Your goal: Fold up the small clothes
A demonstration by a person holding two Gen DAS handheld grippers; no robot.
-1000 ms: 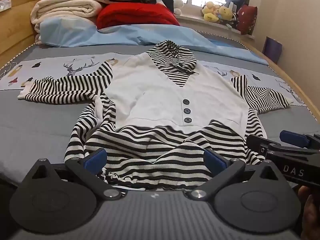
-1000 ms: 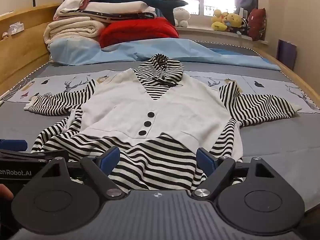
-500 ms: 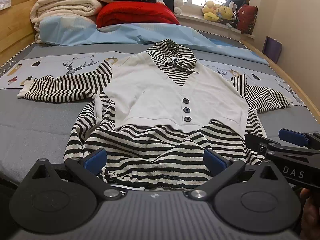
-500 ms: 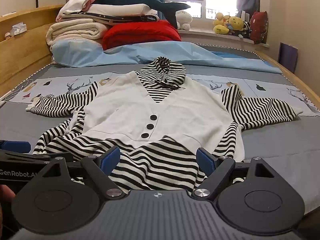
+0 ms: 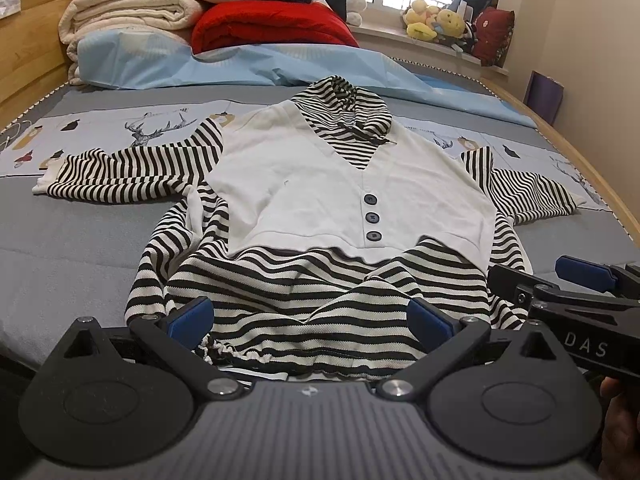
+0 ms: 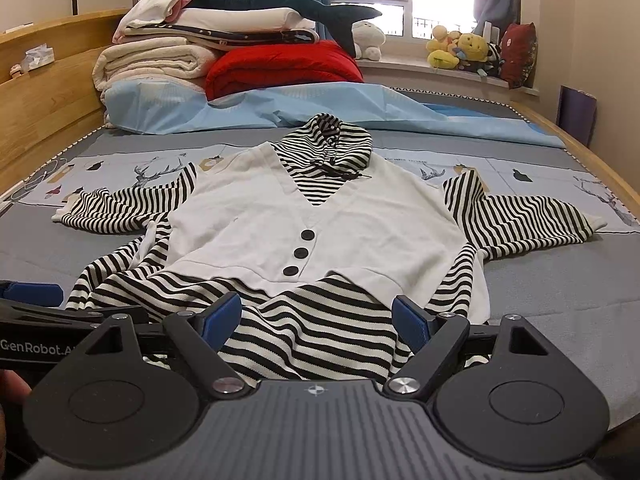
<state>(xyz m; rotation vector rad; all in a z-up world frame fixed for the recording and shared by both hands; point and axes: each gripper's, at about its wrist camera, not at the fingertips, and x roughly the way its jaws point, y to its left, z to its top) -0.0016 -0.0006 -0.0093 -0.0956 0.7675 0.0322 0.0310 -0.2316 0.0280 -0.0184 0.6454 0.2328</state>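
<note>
striped top (image 5: pixel 344 200) lies flat on the bed (image 5: pixel 72 248) — both grippers, left (image 5: pixel 310 320) and right (image 6: pixel 316 318), hover with fingers wide at its hem.

Left gripper (image 5: pixel 310 318) black with blue pads, silver screws, grey ribbed body, right gripper (image 6: pixel 316 318) alike, white lettering

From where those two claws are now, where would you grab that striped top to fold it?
Probably the near hem, one corner per gripper, coming in low from the near side. The top lies front up with collar far and hem nearest. The left gripper and right gripper are open, fingers straddling the puckered, slightly raised hem, so pinching looks easy.
</note>
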